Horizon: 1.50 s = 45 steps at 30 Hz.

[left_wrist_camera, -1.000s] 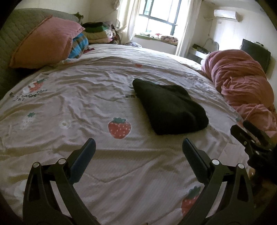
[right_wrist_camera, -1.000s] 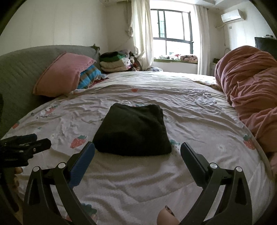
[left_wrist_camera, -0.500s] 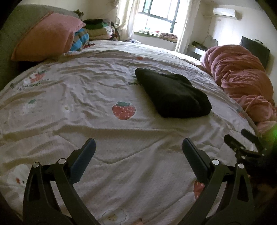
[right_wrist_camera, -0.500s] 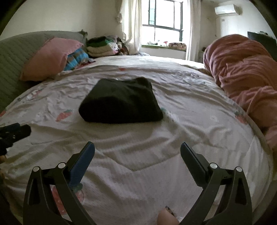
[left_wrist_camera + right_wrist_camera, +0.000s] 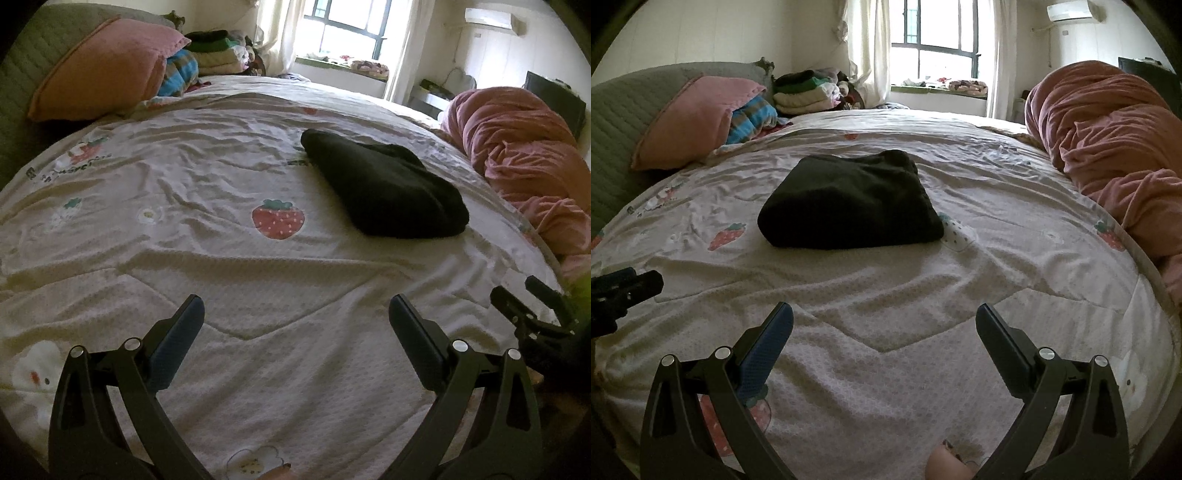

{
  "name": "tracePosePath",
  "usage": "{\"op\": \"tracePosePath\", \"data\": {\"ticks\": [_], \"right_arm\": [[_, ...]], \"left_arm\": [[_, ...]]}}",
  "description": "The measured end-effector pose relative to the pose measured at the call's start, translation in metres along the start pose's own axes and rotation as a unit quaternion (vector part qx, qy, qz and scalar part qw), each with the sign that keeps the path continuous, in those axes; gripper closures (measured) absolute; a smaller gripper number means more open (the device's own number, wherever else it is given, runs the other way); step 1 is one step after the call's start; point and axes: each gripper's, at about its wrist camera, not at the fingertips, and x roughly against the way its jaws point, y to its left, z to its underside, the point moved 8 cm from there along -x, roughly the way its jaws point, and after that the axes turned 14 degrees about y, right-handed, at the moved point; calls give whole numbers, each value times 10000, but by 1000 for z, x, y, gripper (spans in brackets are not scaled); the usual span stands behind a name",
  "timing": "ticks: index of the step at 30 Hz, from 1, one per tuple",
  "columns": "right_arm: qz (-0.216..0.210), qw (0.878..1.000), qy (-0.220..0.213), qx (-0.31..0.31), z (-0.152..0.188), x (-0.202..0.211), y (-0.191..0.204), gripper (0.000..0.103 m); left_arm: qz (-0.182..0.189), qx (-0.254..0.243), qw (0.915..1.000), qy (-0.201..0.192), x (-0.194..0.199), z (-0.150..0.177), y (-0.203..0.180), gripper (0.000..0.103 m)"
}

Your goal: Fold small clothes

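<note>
A dark folded garment (image 5: pixel 384 188) (image 5: pixel 849 203) lies in a thick rectangle on the strawberry-print bedspread (image 5: pixel 221 258) (image 5: pixel 886 295), near the middle of the bed. My left gripper (image 5: pixel 295 306) hangs open over the near part of the bed, well short of the garment and to its left, with nothing between its fingers. My right gripper (image 5: pixel 884 314) is open too, empty, in front of the garment and apart from it. Each gripper shows at the edge of the other's view: the right gripper's fingers (image 5: pixel 528 306) and the left gripper's fingers (image 5: pixel 624 284).
A crumpled pink duvet (image 5: pixel 524 158) (image 5: pixel 1108 147) is heaped along the right side. A pink pillow (image 5: pixel 99 70) (image 5: pixel 698 118) leans on the grey headboard (image 5: pixel 624 110) at left, beside a striped cloth and a pile of folded clothes (image 5: pixel 805 92). A window is behind.
Both grippers have drawn back from the folded garment toward the near edge of the bed; it looks farther off in both views. The garment itself has not moved, and both grippers stayed open.
</note>
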Motion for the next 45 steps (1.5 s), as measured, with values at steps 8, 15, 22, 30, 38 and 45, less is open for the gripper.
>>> {"op": "tracePosePath", "data": {"ticks": [8,15,22,30,38,45], "right_arm": [[19,10000,22,20,2,1,0,5],[18,10000,51,43,2,0,0,5],[1,9999,81,68,3,-2,2,5],[-26,9998,161,61,5,-4,3,5],[-39,9998,173,85,6,-5,5,5],[-34,9998,157,75,5,-5,5,5]], "left_arm": [[-43,29,10000,-22,1,0,2,9],[-85,74,9999,1,1,1,4,9],[-119,65,9999,15,0,1,4,9],[-192,70,9998,19,0,2,7,9],[-230,84,9997,32,0,2,8,9],[-351,105,9993,38,2,3,9,9]]}}
